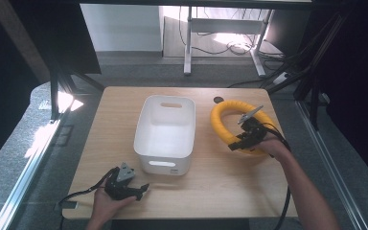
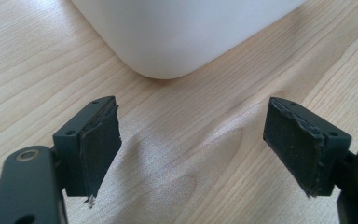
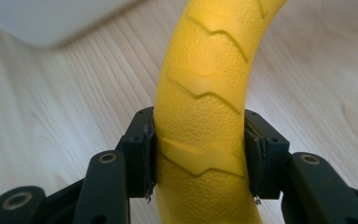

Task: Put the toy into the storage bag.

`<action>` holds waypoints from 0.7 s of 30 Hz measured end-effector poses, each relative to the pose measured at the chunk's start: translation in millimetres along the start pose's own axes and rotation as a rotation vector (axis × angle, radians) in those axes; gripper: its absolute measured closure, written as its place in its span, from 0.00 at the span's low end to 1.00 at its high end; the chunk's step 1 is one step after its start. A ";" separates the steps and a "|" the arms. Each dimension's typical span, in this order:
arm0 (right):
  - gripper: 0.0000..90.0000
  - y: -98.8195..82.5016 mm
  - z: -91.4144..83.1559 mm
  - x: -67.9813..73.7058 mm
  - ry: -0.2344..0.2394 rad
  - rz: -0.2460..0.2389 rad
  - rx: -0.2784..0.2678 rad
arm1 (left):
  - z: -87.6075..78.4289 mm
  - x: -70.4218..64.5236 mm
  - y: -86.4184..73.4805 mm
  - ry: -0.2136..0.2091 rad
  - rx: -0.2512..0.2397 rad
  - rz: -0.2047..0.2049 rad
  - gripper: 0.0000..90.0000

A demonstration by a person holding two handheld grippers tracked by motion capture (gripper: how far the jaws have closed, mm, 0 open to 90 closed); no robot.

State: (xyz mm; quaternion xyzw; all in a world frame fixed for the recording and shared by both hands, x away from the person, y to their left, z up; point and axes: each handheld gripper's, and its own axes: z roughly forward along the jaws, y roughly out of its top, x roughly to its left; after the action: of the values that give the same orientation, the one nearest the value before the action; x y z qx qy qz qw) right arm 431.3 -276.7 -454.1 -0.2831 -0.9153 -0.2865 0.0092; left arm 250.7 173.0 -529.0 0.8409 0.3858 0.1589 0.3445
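Note:
A yellow ring [image 1: 225,115] with a raised zigzag tread lies on the wooden table [image 1: 220,182], right of a white bin [image 1: 165,134]. My right gripper [image 1: 239,143] is shut on the ring's near side. In the right gripper view both pads press the yellow ring [image 3: 200,121] from either side. My left gripper [image 1: 141,190] rests low at the table's front left, just in front of the bin. Its jaws stand wide open in the left gripper view, with bare wood between its pads [image 2: 100,144] and the white bin's corner [image 2: 177,37] ahead.
The bin is empty, with handle slots in its near and far walls. A small dark round mark [image 1: 218,100] sits on the table behind the ring. Dark frame posts [image 1: 55,91] stand at both sides, and table legs and cables [image 1: 235,45] lie on the floor beyond.

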 end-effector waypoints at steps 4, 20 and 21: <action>0.58 2.4 -4.5 1.9 0.013 -0.001 -0.036 | 0.5 0.0 0.0 -0.001 0.003 0.002 0.21; 0.58 7.1 -26.4 3.2 0.055 0.024 -0.194 | 0.5 0.1 0.0 0.000 0.003 0.003 0.21; 0.58 7.8 -27.6 3.6 0.059 0.025 -0.203 | 0.5 0.1 0.0 -0.001 0.002 0.003 0.21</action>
State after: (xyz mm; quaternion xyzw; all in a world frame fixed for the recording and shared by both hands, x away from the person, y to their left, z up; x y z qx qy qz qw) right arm 428.3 -284.2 -426.4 -0.2852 -0.8773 -0.3859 0.0111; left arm 251.0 172.9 -529.4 0.8420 0.3847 0.1586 0.3434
